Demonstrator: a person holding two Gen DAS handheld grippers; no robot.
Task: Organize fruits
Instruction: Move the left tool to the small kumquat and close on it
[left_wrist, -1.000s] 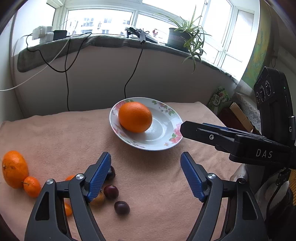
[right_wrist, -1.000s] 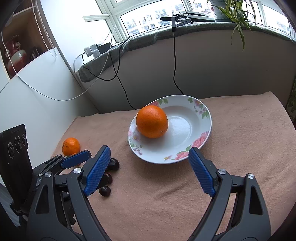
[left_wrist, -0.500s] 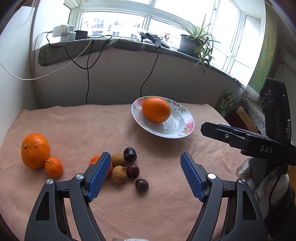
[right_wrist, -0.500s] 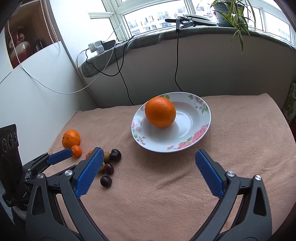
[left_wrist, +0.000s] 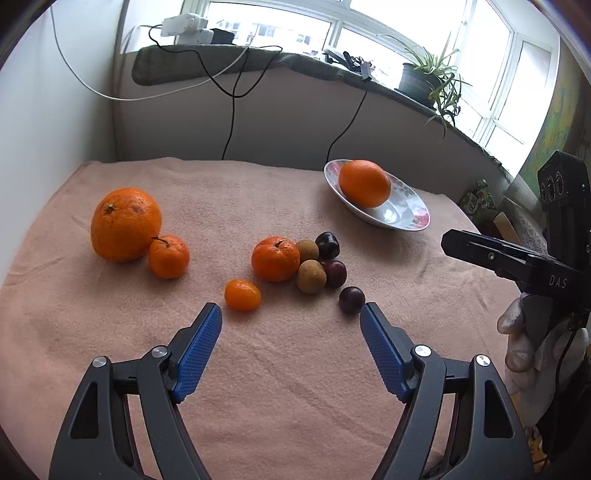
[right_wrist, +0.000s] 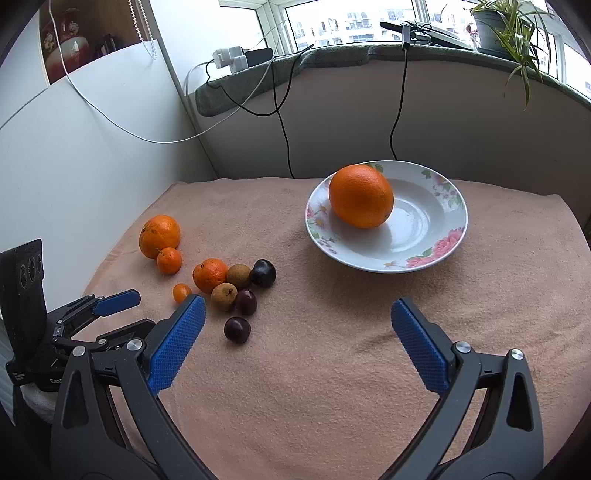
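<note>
Both grippers, left (left_wrist: 291, 319) and right (right_wrist: 297, 315), jaws released, empty. Risk: my left jaws nudge the cherry (left_wrist: 351, 300) at 1 o'clock; it rolls.

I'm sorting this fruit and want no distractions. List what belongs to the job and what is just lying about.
Belongs to the job:
flowered plate
large orange on the plate
large orange on the cloth
two mandarins
kumquat
two longans
three dark plums

Just lying about:
potted plant
black cables
white chargers
</note>
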